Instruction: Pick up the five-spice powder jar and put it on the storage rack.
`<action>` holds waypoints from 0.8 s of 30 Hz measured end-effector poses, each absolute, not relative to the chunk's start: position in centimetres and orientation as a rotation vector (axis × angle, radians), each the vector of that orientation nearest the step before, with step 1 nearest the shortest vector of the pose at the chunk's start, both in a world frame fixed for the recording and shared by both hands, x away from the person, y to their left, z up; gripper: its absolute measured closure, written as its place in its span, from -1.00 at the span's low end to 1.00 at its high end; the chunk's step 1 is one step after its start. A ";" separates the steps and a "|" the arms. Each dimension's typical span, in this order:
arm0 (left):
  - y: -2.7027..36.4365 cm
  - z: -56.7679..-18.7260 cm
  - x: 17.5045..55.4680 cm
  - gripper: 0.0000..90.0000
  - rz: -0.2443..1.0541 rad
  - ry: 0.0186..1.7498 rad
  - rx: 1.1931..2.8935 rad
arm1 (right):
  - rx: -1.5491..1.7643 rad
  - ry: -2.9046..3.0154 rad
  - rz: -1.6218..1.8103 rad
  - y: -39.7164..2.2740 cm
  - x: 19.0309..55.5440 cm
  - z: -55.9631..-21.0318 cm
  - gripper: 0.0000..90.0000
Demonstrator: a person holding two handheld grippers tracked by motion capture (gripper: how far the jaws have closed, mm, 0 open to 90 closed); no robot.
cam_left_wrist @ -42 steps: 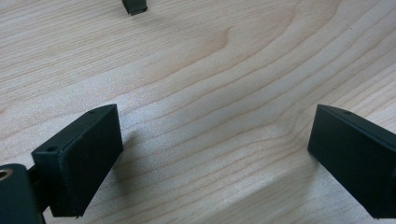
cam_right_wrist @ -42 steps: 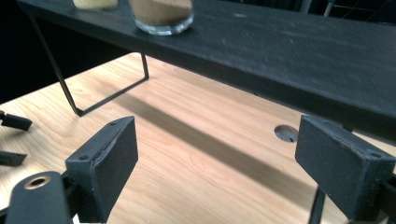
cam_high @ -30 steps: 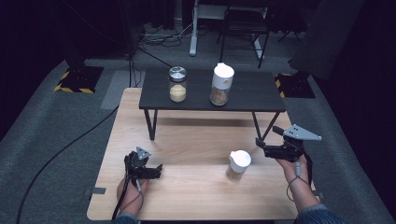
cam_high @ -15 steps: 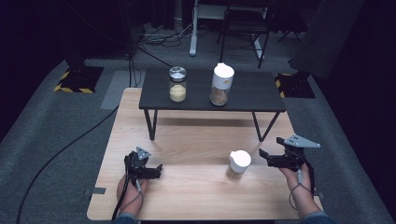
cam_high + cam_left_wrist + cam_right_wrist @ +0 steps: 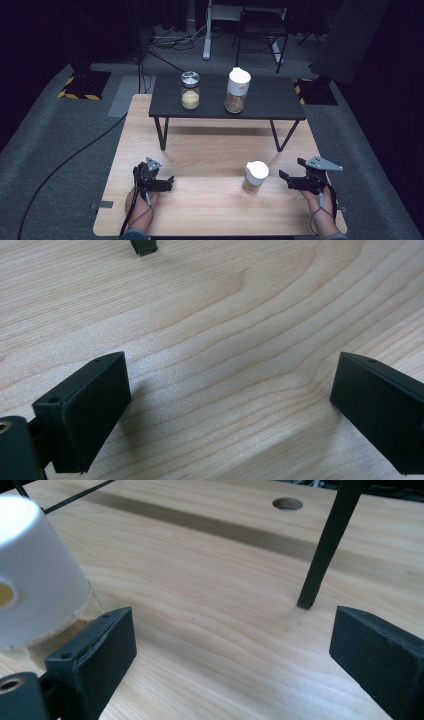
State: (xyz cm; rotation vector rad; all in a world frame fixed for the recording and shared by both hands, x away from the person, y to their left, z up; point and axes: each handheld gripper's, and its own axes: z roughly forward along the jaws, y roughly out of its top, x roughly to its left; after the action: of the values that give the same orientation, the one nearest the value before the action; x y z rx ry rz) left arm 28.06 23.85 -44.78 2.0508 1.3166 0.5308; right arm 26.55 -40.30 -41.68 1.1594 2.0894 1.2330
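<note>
On the pale wooden table (image 5: pixel 210 150), a small white-capped jar (image 5: pixel 255 176) stands upright at about five o'clock from the table's middle, its long axis vertical and its cap uppermost. The right gripper (image 5: pixel 285 178) sits just to its three o'clock, jaws spread wide with nothing between them; they have just been opening. In the right gripper view the jar (image 5: pixel 40 580) lies off toward ten o'clock, outside the left jaw rather than between the two. The left gripper (image 5: pixel 169 181), near seven o'clock on the table, also has its jaws parted over bare wood, well apart from the jar.

The jar looks like clear glass or hard plastic with pale powder at the bottom: stiff, probably light, smooth and so likely slippery, and easy to tip because the cap is wide. The best hold seems to be across the body just under the cap, jaws level. Two taller jars (image 5: pixel 190 90) (image 5: pixel 237 90) stand on the black shelf (image 5: pixel 270 102) at twelve o'clock.
</note>
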 end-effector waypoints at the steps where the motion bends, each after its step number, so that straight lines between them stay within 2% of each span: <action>1: 23.8 -44.8 28.1 -0.94 0.531 1.317 2.051 | 1.164 2.092 1.234 -40.3 26.5 -41.9 -0.90; 24: 23.8 -44.8 28.1 -0.94 0.531 1.317 2.050 | 1.204 2.164 1.113 -39.5 26.3 -45.7 -0.90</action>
State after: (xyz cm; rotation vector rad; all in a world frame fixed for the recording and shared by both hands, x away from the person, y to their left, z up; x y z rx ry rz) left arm 28.06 23.85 -44.78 2.0505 1.3167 0.5309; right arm 26.25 -39.54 -45.72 1.2036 2.1635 1.1127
